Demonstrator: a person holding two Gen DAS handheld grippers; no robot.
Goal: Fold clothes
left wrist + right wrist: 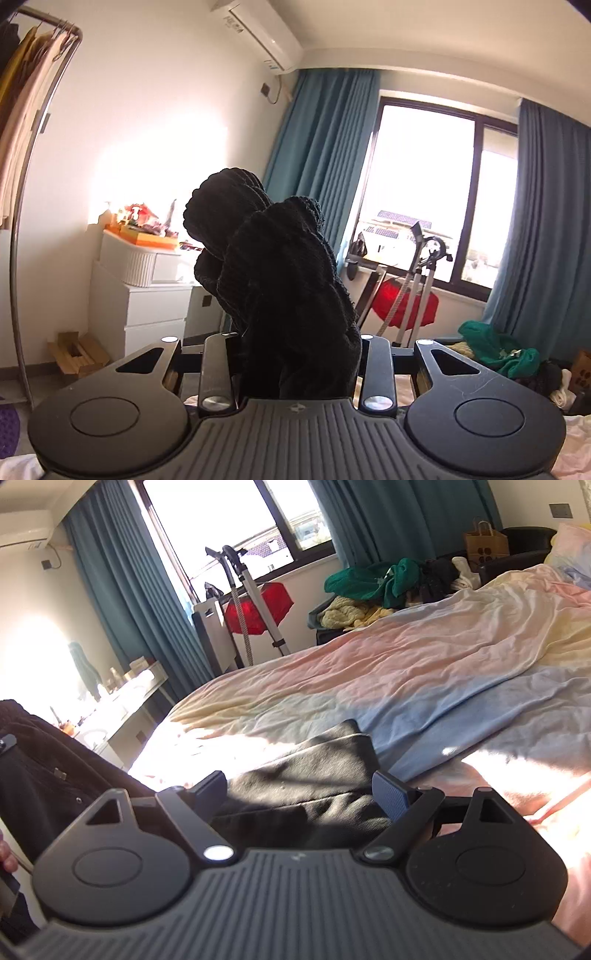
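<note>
L hand-held gripper (291, 354) pinching black knit garment (280, 273) held up, R hand-held gripper (299, 794) spread over black cloth (314, 775) on bed (424, 672)

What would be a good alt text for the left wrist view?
The left gripper is shut on a bunched black knit garment, raised in a sunlit bedroom. Behind it are a white dresser, blue curtains and a window.
</note>
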